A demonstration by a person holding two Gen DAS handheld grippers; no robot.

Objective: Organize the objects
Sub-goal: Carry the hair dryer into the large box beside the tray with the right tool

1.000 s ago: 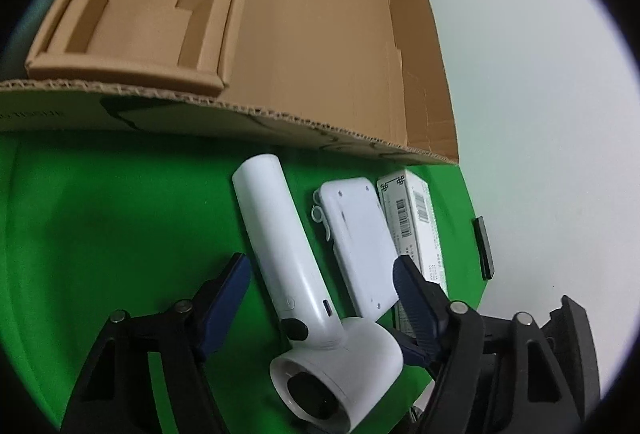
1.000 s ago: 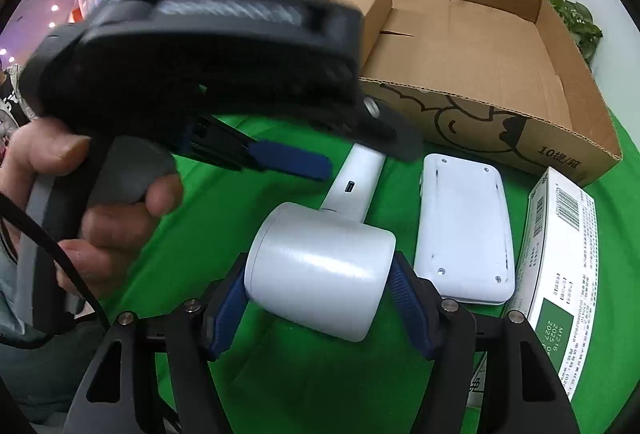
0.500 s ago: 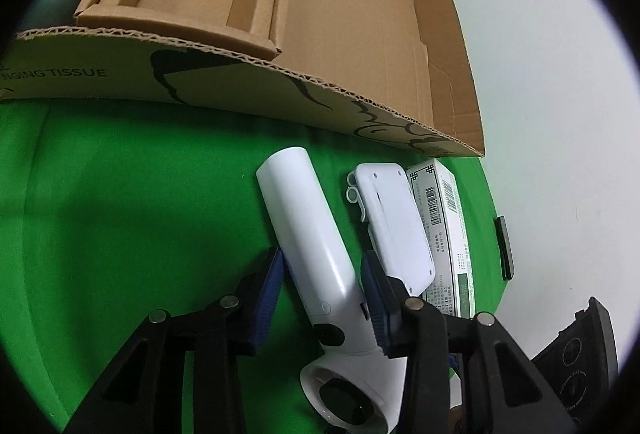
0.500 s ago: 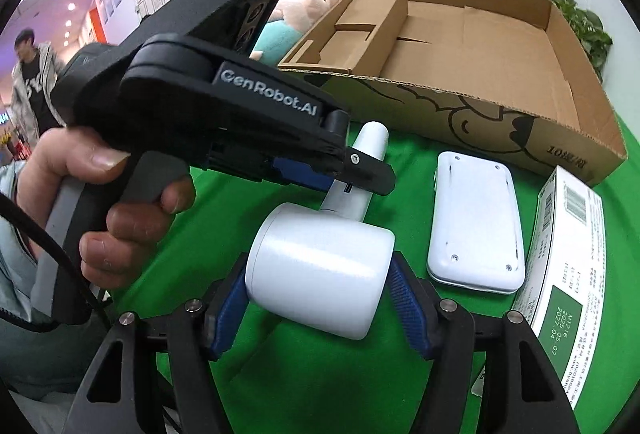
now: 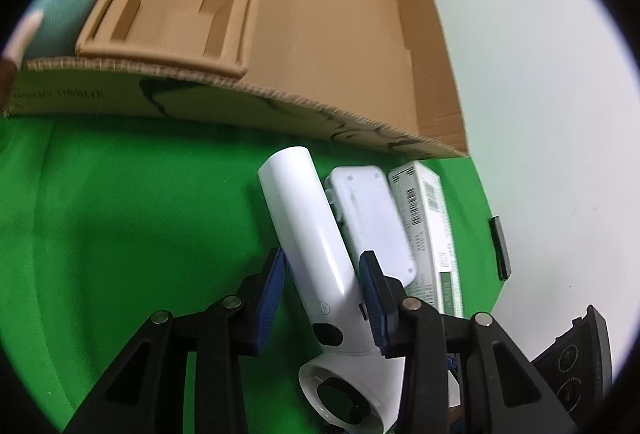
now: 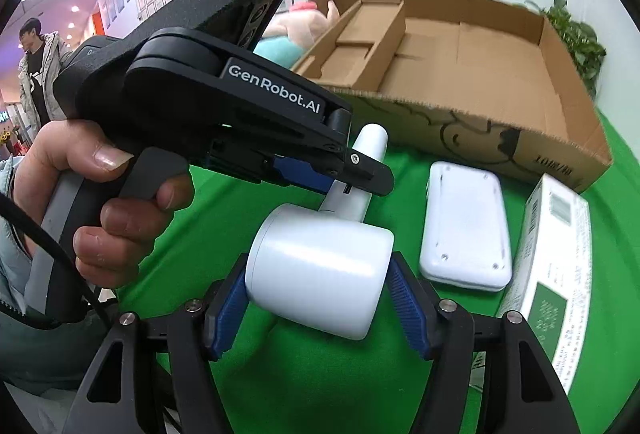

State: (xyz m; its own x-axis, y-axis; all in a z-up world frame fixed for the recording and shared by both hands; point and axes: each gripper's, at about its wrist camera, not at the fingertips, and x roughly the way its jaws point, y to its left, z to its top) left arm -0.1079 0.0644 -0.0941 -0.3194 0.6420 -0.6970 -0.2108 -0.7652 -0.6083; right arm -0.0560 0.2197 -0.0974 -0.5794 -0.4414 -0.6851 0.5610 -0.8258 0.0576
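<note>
Beside white case [image 5: 370, 222] and carton [image 5: 430, 234], both claws clamped on white handheld device [image 5: 308, 230], cardboard box [image 5: 340, 33] beyond.

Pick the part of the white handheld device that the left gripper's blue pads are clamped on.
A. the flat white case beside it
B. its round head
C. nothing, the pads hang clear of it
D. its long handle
D: in the left wrist view the left gripper has just closed its blue pads on the long handle of the white handheld device, while the right gripper holds its round head.
</note>
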